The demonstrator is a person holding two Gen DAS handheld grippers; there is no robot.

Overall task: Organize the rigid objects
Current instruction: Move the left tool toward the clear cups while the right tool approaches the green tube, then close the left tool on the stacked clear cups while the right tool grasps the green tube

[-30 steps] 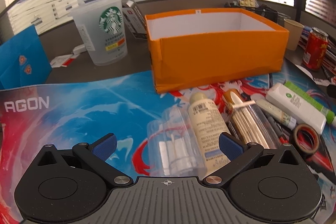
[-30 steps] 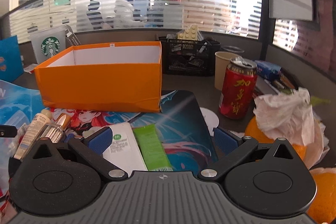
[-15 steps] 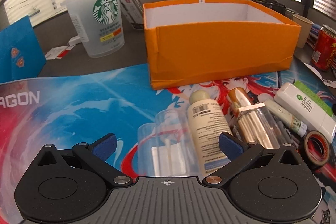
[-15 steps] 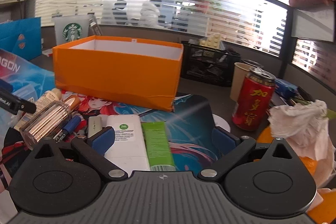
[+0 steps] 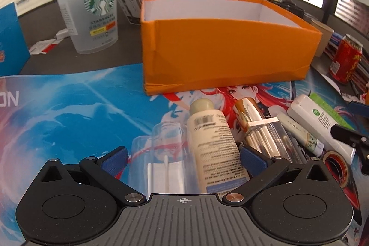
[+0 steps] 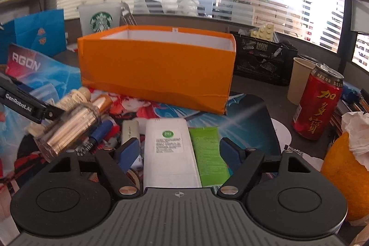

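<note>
White box (image 6: pixel 170 149) and green packet (image 6: pixel 207 153) lie flat on mat, just in front of orange box (image 6: pixel 156 70). Right tool (image 6: pixel 179 152) straddles both, jaws just closing, pads not yet touching. Left tool (image 5: pixel 183 159) open around cream bottle (image 5: pixel 214 142) and clear case (image 5: pixel 161 153). Red can (image 6: pixel 317 103) stands right.

Matt orange cardboard box (image 5: pixel 228 47), glossy red metal can (image 6: pixel 317 105)

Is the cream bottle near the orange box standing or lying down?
Lying down. The cream bottle rests flat on the mat, its cap toward the orange box.
</note>
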